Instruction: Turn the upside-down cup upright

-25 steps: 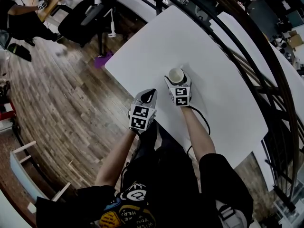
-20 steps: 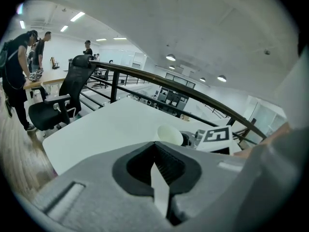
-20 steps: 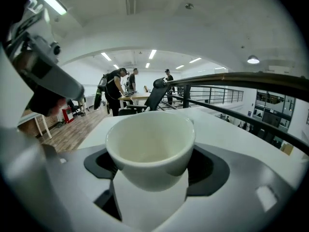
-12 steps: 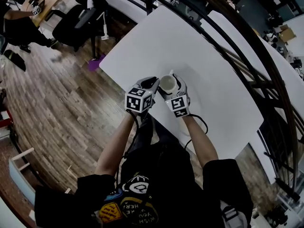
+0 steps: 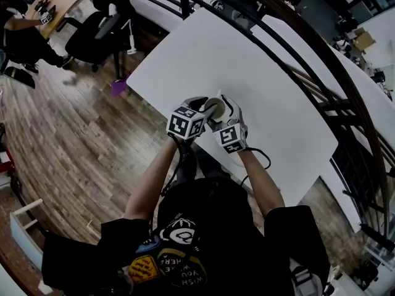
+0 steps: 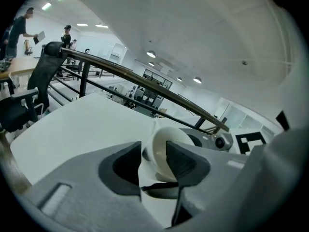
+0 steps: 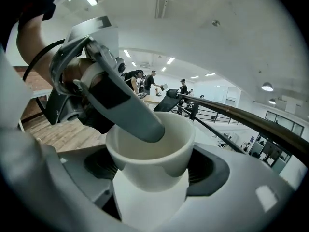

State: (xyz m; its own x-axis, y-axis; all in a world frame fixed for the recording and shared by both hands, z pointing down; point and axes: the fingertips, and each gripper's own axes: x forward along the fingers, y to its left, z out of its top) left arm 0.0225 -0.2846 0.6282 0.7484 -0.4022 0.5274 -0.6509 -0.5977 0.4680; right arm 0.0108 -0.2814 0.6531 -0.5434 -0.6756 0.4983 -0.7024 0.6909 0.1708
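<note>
White and glossy, the cup point(image 7: 150, 153) is sitting between the jaws of the right claw point(image 7: 155, 175), which is gripping it low on its sides, with a pad pressing the wall on each flank. The left claw point(image 6: 153, 153) is straddling the rim. One grey finger point(image 7: 126, 105) is dipping inside the mouth while the other is lying outside the wall. The narrow gap between them appears to be pinching that wall, though how firmly is hard to say. Both claws are crowding together near the front edge of the white worktop point(image 5: 259, 66), close to the person.

Judging by the pose, the turn itself is looking mostly done. The mouth is facing up toward the head camera as an open round with the hollow in sight, so the cup is not lying upside-down now. Its long axis, base to mouth, is running near vertical, with what looks like a slight lean toward the right claw's camera. Whether the base is resting on the worktop or hanging just above it, I cannot tell. What is remaining, as I read it, is setting the base flat — then letting go with both claws and drawing the finger out of the mouth without tipping the cup.
</note>
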